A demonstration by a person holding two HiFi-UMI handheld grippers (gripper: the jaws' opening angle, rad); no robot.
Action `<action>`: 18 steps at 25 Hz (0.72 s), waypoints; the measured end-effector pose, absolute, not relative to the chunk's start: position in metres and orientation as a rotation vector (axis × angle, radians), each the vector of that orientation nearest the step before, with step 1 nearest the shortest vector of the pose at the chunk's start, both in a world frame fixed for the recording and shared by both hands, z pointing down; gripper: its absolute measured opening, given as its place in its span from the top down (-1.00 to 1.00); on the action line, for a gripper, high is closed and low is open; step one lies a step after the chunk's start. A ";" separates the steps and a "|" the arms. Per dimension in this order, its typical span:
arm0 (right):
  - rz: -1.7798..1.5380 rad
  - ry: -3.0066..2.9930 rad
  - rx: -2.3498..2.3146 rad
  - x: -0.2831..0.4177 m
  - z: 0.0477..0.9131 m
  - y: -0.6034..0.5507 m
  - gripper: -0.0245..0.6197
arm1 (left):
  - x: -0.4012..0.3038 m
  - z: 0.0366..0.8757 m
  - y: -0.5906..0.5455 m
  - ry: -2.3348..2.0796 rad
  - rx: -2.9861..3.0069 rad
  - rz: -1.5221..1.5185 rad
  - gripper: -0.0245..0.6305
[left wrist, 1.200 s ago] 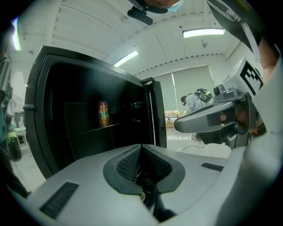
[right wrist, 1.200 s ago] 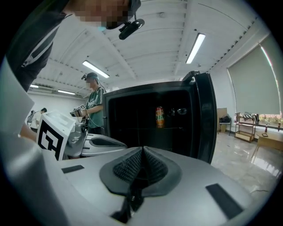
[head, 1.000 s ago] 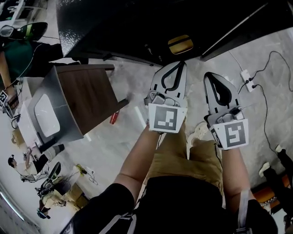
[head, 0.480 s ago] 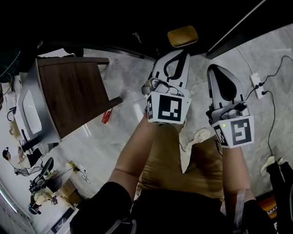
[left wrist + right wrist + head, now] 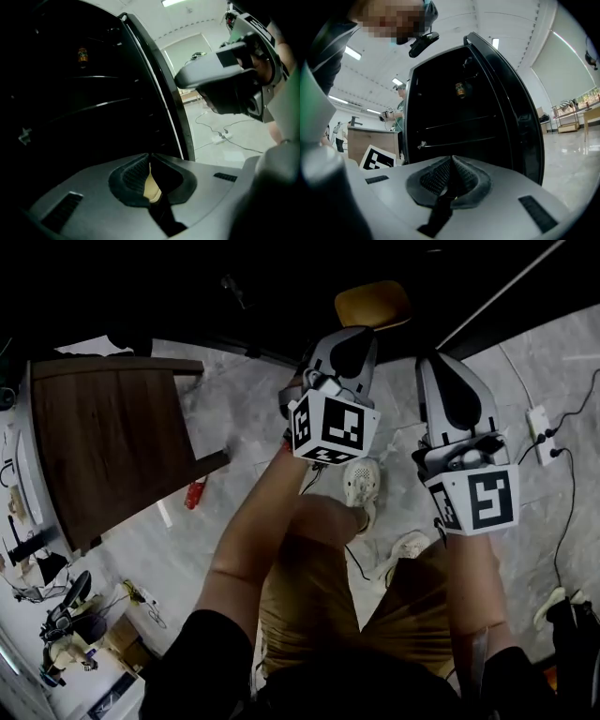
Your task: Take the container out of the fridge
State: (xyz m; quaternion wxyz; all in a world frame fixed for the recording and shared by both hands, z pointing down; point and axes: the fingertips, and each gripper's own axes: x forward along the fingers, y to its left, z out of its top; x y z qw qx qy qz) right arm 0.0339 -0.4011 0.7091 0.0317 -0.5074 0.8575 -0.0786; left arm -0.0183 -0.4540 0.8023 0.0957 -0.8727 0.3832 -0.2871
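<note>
A tan rounded container sits low in the dark open fridge. My left gripper points at it from just in front, jaws shut and holding nothing. In the left gripper view a tan sliver of the container shows past the closed pads. My right gripper hangs beside it to the right, jaws shut and empty, facing the fridge's shelves. A small can stands on an upper shelf, also visible as the can in the left gripper view.
The black fridge door stands open on the right. A wooden cabinet is at the left, with a red object on the floor by it. A power strip with cables lies at the right. The person's shoes are below the grippers.
The person has crouched and both grippers have come down in front of the fridge's lower part. The tan container now lies closer beyond the left jaws. Both jaws stayed shut.
</note>
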 end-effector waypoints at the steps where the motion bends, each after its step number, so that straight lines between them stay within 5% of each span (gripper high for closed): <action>1: -0.232 2.645 -1.549 0.032 0.717 -0.402 0.81 | -0.019 0.817 -0.455 1.118 -2.572 -0.876 0.85; 18: -0.029 2.635 -1.409 0.038 0.786 -0.396 0.81 | 0.003 0.930 -0.460 0.786 -2.404 -1.185 0.85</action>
